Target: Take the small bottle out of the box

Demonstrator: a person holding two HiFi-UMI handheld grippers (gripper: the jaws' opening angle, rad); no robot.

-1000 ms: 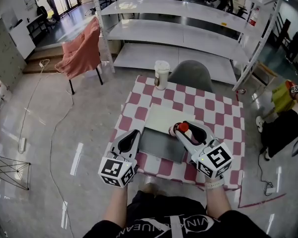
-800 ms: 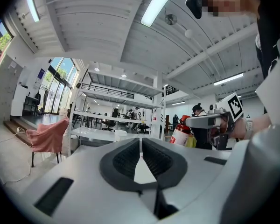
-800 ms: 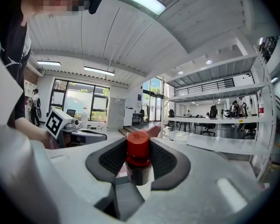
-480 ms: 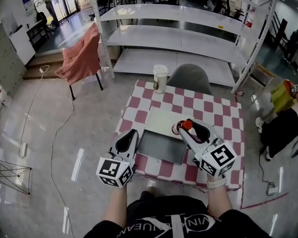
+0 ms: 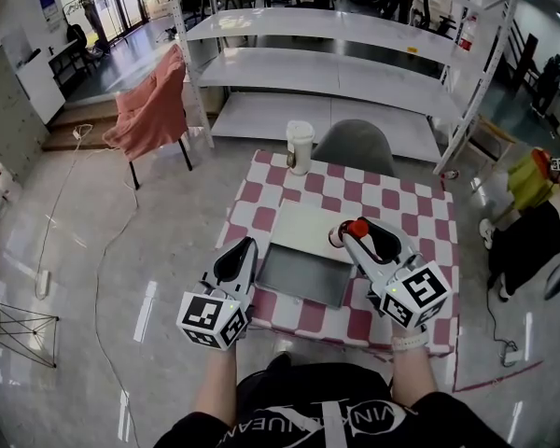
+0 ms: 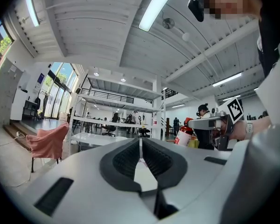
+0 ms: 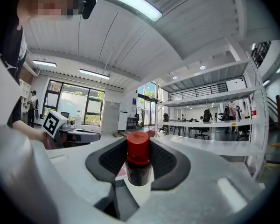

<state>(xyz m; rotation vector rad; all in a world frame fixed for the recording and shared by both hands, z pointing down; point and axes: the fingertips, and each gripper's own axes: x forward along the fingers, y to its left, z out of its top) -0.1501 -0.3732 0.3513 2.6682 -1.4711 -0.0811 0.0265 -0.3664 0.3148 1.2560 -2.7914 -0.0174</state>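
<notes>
A small dark bottle with a red cap (image 5: pixel 357 228) is held above the table, with my right gripper (image 5: pixel 354 232) shut on it. In the right gripper view the bottle (image 7: pixel 138 158) stands upright between the pads, cap up. The open grey box (image 5: pixel 299 274), its white lid (image 5: pixel 304 223) laid back behind it, lies on the checkered table (image 5: pixel 420 222), left of and below the bottle. My left gripper (image 5: pixel 241 248) hovers at the box's left edge, shut and empty. In the left gripper view the jaws (image 6: pixel 140 149) meet, and the bottle (image 6: pixel 182 134) shows off to the right.
A lidded paper cup (image 5: pixel 300 145) stands at the table's far left corner, with a grey chair (image 5: pixel 360 142) behind the table. White shelving (image 5: pixel 355 63) runs along the back. A chair draped in pink cloth (image 5: pixel 153 95) stands to the left on the floor.
My right gripper has risen and shifted slightly right and away from the box, carrying the bottle. The left gripper has hardly moved.
</notes>
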